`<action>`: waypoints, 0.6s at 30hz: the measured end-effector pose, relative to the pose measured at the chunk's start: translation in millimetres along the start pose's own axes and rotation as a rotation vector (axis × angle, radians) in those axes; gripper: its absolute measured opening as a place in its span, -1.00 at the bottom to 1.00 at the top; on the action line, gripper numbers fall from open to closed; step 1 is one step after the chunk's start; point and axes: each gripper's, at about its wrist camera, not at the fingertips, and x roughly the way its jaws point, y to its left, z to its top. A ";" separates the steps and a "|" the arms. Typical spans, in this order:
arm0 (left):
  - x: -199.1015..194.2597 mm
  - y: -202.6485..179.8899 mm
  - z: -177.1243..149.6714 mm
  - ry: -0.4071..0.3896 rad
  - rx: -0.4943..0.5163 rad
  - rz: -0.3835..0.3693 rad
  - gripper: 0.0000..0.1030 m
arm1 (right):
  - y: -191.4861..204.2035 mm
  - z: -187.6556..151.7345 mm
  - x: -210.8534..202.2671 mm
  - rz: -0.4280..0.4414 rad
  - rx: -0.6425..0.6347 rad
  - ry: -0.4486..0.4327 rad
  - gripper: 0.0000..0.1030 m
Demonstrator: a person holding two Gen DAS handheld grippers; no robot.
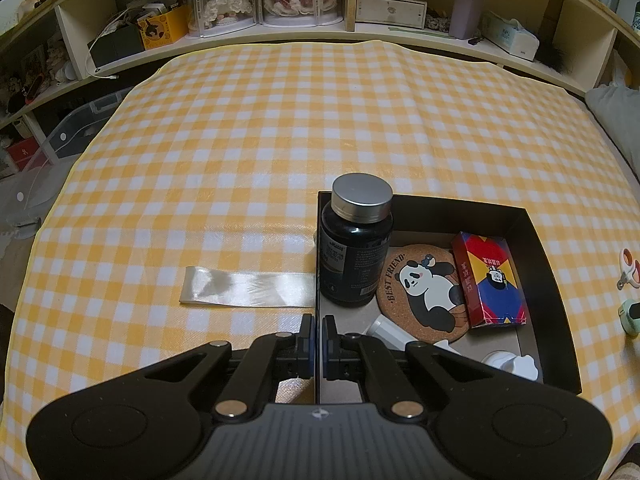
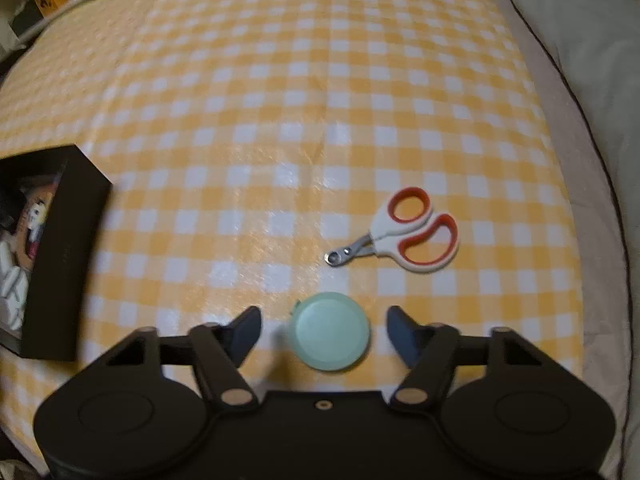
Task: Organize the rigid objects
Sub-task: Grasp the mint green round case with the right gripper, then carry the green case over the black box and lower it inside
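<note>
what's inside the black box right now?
In the black box: a dark bottle standing upright, a panda coaster, a red card pack, and white pieces partly hidden by the left gripper.

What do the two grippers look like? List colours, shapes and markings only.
Both are alike. The left gripper and the right gripper are matte black, with angular linkage arms joined by round silver pivot pins, and bluish-dark finger pads. Each has a ribbed black base flanked by two embossed discs, with a small round mark at its centre. No cables or sleeves show.
</note>
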 end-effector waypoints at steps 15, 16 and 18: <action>0.2 0.0 0.0 0.000 0.000 0.000 -0.95 | 1.1 -2.8 32.5 -0.014 -0.048 0.078 -0.02; 0.2 0.1 -0.1 0.000 0.000 0.000 -0.95 | 2.3 -2.9 32.7 -0.020 -0.053 0.074 -0.02; 0.5 0.0 0.1 0.000 0.001 0.000 -0.95 | 6.1 -3.9 33.1 -0.028 -0.066 0.070 -0.02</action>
